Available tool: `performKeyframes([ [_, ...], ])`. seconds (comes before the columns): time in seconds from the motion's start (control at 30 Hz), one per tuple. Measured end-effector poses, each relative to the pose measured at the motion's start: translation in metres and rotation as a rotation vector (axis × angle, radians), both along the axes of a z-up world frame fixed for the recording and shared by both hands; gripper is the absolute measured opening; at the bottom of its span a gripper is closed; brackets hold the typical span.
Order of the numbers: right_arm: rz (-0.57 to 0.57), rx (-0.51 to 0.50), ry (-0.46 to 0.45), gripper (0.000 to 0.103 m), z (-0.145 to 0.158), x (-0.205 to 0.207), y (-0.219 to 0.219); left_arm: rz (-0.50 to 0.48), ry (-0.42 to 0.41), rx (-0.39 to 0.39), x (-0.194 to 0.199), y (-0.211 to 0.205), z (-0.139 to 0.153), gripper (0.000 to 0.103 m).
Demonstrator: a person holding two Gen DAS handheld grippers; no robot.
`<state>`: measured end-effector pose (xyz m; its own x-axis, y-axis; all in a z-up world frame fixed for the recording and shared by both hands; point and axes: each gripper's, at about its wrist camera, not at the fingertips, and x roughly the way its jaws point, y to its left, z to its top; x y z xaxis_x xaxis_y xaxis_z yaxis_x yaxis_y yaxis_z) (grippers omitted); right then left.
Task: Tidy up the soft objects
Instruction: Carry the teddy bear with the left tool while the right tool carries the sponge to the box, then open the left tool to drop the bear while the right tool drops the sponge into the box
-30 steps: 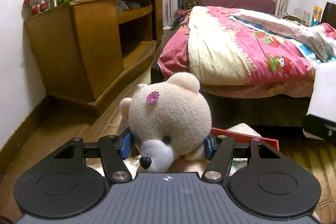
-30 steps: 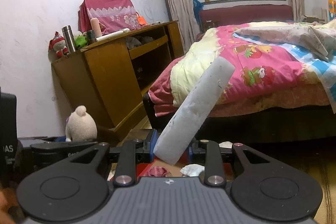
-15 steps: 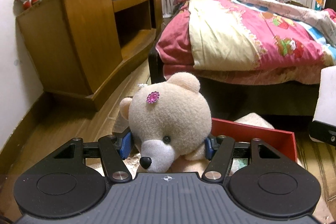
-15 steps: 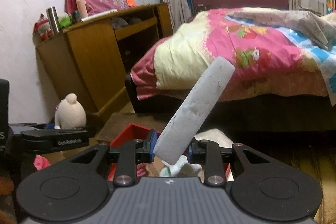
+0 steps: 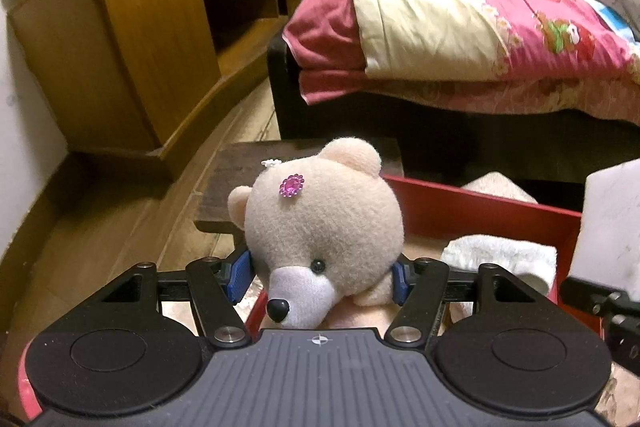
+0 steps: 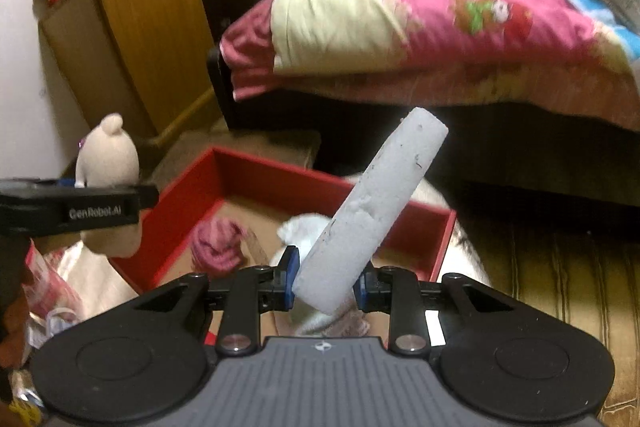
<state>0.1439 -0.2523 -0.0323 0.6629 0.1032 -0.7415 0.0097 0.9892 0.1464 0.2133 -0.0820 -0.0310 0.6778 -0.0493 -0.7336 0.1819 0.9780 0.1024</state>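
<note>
I see a cream plush teddy bear with a pale lilac muzzle, black nose and a magenta jewel flower on its brow. My grippers are black with blue pads. The open box is red with a tan cardboard floor. The foam block is white. The bed quilt is pink and cream with cartoon prints.
</note>
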Motion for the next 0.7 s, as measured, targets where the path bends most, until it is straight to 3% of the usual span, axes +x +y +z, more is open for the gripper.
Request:
performKeyframes([
  [0.2, 0.018, 0.006, 0.084, 0.003, -0.014, 0.005, 0.0, -0.022, 0.031, 0.018, 0.001, -0.007, -0.011, 0.072],
  [0.37, 0.01, 0.012, 0.102, 0.026, -0.013, 0.003, 0.002, -0.024, 0.011, 0.024, -0.002, -0.007, -0.005, 0.08],
  [0.7, -0.006, 0.096, 0.066, 0.029, 0.007, -0.004, -0.004, -0.001, 0.013, -0.009, -0.011, 0.002, 0.015, 0.084],
])
